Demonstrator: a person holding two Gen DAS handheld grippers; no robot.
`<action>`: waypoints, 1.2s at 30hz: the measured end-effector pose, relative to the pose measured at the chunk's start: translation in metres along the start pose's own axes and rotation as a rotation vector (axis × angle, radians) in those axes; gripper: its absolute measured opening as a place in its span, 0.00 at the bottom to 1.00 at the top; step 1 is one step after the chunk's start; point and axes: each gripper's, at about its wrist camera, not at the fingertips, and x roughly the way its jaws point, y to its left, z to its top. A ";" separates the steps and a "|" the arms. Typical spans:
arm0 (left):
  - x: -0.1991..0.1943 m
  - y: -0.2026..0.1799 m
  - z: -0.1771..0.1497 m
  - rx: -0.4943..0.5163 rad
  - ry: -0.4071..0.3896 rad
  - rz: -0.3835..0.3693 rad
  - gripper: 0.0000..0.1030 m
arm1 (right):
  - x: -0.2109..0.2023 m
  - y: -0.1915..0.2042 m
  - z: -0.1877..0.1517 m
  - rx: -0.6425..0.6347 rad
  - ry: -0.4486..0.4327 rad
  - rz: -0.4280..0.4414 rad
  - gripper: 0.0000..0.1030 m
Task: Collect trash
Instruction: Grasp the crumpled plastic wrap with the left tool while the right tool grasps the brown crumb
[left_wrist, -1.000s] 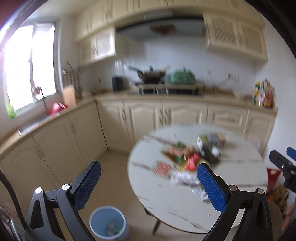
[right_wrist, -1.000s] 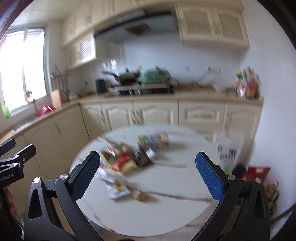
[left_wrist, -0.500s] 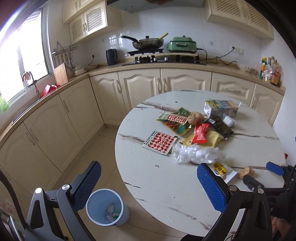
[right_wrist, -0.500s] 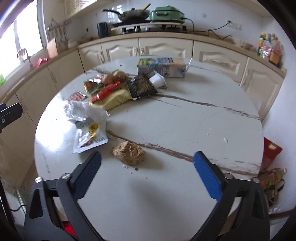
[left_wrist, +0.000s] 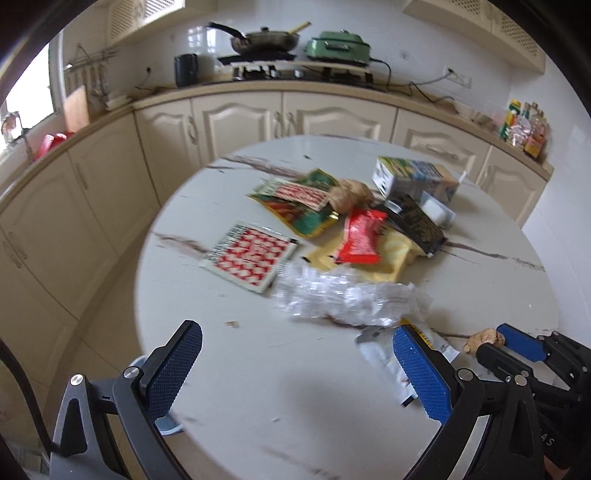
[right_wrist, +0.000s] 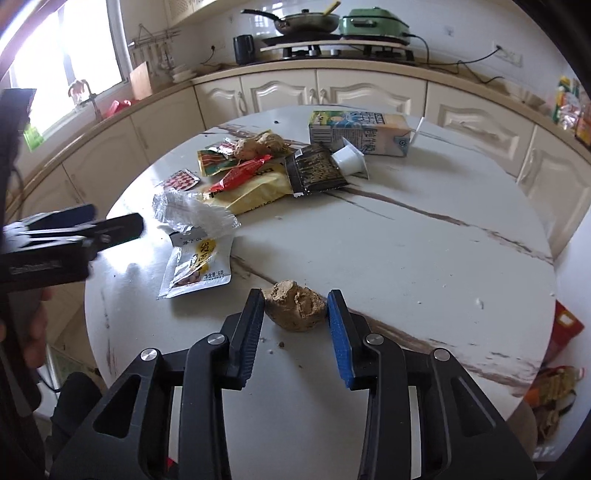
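Closing in the right wrist view, the right gripper (right_wrist: 295, 314) brings its jaws onto the brown lump (right_wrist: 295, 309), pinching it on the counter (right_wrist: 424, 258): the first pickup looks started. A second lump (right_wrist: 258, 144) lies beyond it, beside one carton (right_wrist: 360, 133). In the left wrist view, the left gripper (left_wrist: 295, 365) hangs spread and empty, with six wrappers between the near lump (left_wrist: 484, 339) and the carton (left_wrist: 413, 179).

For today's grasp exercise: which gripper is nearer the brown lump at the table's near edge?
Right. The right gripper brackets the brown lump, its jaws just closing on it; the left gripper hovers open beside it, over the foil sachet.
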 end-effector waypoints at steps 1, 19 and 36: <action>0.005 -0.002 0.001 0.002 0.007 -0.007 0.99 | 0.000 -0.002 0.000 0.006 -0.003 -0.003 0.32; 0.071 -0.016 0.027 -0.005 0.005 -0.084 0.40 | 0.000 -0.026 0.008 0.075 -0.041 -0.020 0.26; 0.012 0.019 0.016 -0.050 -0.074 -0.216 0.20 | -0.005 -0.023 0.009 0.103 -0.067 -0.038 0.16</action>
